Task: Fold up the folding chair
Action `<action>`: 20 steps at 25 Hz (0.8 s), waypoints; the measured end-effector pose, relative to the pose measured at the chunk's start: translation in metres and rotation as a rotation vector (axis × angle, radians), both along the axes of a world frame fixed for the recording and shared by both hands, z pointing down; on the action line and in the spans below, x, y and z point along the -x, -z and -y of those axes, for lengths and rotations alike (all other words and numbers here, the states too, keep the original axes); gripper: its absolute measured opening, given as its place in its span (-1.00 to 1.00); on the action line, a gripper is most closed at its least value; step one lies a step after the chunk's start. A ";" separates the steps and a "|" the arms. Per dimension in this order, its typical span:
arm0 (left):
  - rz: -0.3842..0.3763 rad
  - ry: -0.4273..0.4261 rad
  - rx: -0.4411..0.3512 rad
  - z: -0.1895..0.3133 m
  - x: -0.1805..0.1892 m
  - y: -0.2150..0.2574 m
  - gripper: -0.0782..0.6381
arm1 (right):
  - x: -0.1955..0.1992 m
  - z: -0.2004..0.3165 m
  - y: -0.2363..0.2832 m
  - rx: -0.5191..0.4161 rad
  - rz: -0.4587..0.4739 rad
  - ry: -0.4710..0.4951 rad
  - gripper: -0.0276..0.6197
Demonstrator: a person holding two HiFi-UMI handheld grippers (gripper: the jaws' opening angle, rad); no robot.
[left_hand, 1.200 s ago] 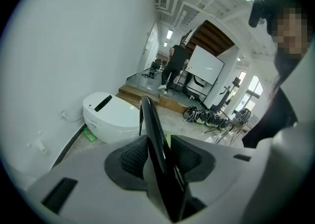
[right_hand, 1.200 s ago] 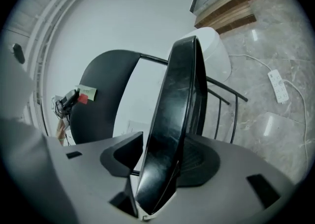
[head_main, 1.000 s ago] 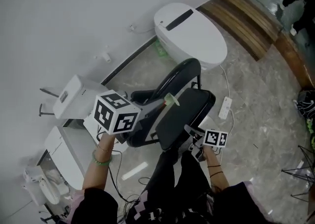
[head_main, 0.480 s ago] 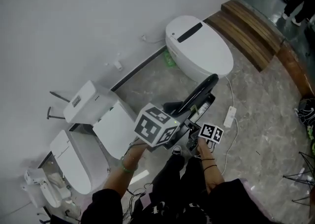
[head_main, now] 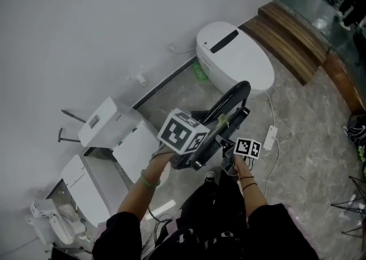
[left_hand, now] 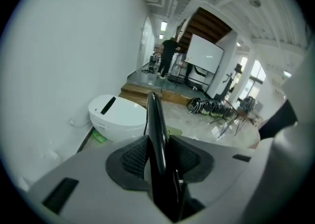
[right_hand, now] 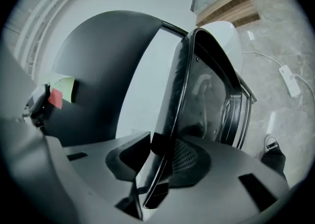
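The black folding chair (head_main: 231, 103) stands upright in front of me, its seat swung up close against the backrest. My left gripper (head_main: 213, 127) is shut on the thin top edge of the backrest (left_hand: 155, 129), which sits pressed between both pads (left_hand: 134, 158). My right gripper (head_main: 230, 146) holds the seat's rim (right_hand: 170, 119); its jaws have just been closing and the pads (right_hand: 186, 156) now press on that rim. The seat's underside and metal frame (right_hand: 231, 105) fill the right gripper view. The chair's feet are hidden behind my arms.
A white toilet (head_main: 234, 59) stands just beyond the chair against the wall. Wooden steps (head_main: 289, 33) lie at the upper right. A power strip (head_main: 270, 136) with its cable lies on the marble floor. White toilet parts (head_main: 106, 124) are at the left.
The seat has swung up from lying flat to standing against the backrest. Both grippers have come closer together, the right one moving toward the left.
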State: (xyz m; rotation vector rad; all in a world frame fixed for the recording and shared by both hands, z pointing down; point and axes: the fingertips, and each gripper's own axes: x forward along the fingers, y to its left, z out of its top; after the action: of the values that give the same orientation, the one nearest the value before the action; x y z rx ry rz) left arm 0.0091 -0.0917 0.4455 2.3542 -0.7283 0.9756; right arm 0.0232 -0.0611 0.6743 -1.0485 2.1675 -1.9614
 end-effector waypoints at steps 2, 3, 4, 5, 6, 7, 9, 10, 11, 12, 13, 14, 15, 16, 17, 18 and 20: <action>0.009 0.005 0.125 -0.003 0.007 -0.018 -0.51 | 0.005 0.004 0.001 -0.013 0.017 0.041 -0.56; 0.031 -0.005 0.150 -0.002 0.011 -0.022 -0.53 | 0.008 0.007 0.002 -0.014 0.031 0.057 -0.56; 0.051 -0.010 0.144 0.003 0.015 -0.022 -0.54 | 0.011 0.009 0.003 -0.010 0.046 0.070 -0.58; 0.060 -0.011 0.131 0.008 0.019 -0.020 -0.55 | 0.014 0.012 0.004 0.001 0.060 0.081 -0.60; 0.060 -0.009 0.123 0.012 0.021 -0.018 -0.55 | 0.016 0.014 0.004 0.018 0.069 0.095 -0.60; 0.056 -0.007 0.120 0.015 0.022 -0.017 -0.55 | 0.017 0.016 0.004 0.037 0.073 0.113 -0.61; 0.047 -0.002 0.123 0.018 0.024 -0.017 -0.56 | 0.020 0.016 0.004 0.080 0.072 0.159 -0.62; 0.044 0.004 0.128 0.019 0.025 -0.017 -0.56 | 0.021 0.017 0.004 0.100 0.071 0.181 -0.62; 0.041 0.013 0.132 0.020 0.026 -0.017 -0.56 | 0.022 0.018 0.004 0.117 0.070 0.200 -0.62; 0.037 0.023 0.137 0.022 0.028 -0.016 -0.56 | 0.023 0.019 0.004 0.130 0.069 0.217 -0.63; 0.032 0.037 0.141 0.025 0.030 -0.015 -0.56 | 0.024 0.023 0.005 0.139 0.068 0.233 -0.63; 0.025 0.055 0.144 0.031 0.033 -0.013 -0.56 | 0.026 0.028 0.006 0.142 0.068 0.249 -0.63; 0.016 0.078 0.146 0.038 0.037 -0.011 -0.56 | 0.029 0.035 0.009 0.141 0.070 0.266 -0.64; 0.009 0.104 0.149 0.046 0.043 -0.008 -0.56 | 0.032 0.043 0.013 0.139 0.077 0.281 -0.64; 0.006 0.132 0.153 0.054 0.049 -0.004 -0.56 | 0.037 0.051 0.018 0.136 0.087 0.297 -0.66; 0.006 0.161 0.158 0.061 0.055 0.000 -0.56 | 0.042 0.058 0.023 0.133 0.098 0.312 -0.67; 0.006 0.219 0.162 0.074 0.066 0.008 -0.56 | 0.050 0.072 0.035 0.123 0.113 0.346 -0.69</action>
State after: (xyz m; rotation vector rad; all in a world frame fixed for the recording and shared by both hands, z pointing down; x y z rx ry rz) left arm -0.0568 -0.1660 0.4373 2.0833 -0.8548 0.9107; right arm -0.0264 -0.1327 0.6394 -0.5831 2.3176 -2.2552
